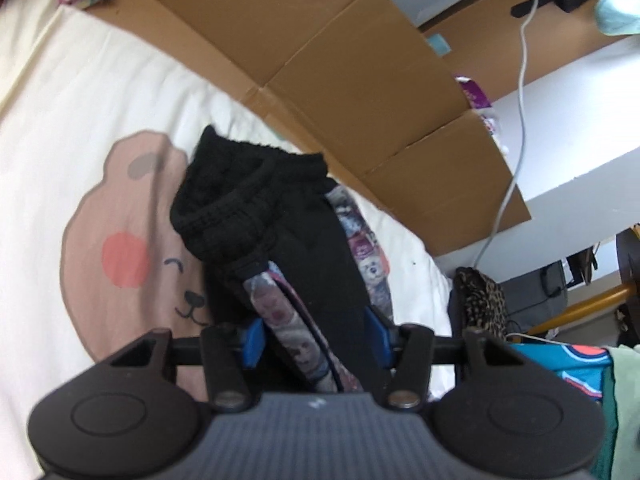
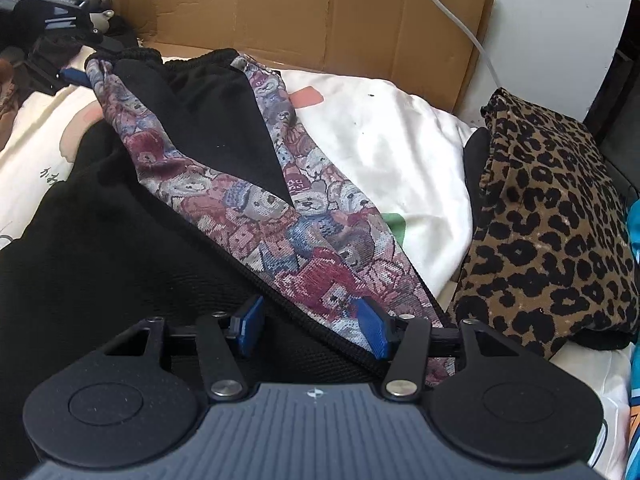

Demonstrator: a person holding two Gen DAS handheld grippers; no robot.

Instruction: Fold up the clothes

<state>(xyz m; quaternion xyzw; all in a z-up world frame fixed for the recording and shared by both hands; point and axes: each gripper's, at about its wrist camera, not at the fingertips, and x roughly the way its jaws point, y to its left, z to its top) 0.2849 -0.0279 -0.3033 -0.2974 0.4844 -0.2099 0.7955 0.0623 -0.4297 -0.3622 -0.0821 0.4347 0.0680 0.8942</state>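
Black knit garment with teddy-bear tapestry panels (image 2: 256, 200) spread mid-bed on cream bear-print bedsheet (image 1: 80, 128). Left gripper (image 1: 316, 340) holds ribbed end; right gripper (image 2: 308, 326) straddles hem, jaws wide. Likely next: pinch hem, fold toward cardboard.

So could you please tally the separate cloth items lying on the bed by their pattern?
Black with teddy-bear panels: 1, the black teddy-bear garment
Leopard print: 1, the folded leopard-print cloth
Teal and orange: 1, the teal-orange fabric
Total: 3

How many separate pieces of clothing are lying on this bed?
2 for sure: the black teddy-bear-patterned garment stretched between both grippers, and a folded leopard-print piece to its right. More colourful fabric shows at the edge, partly hidden.
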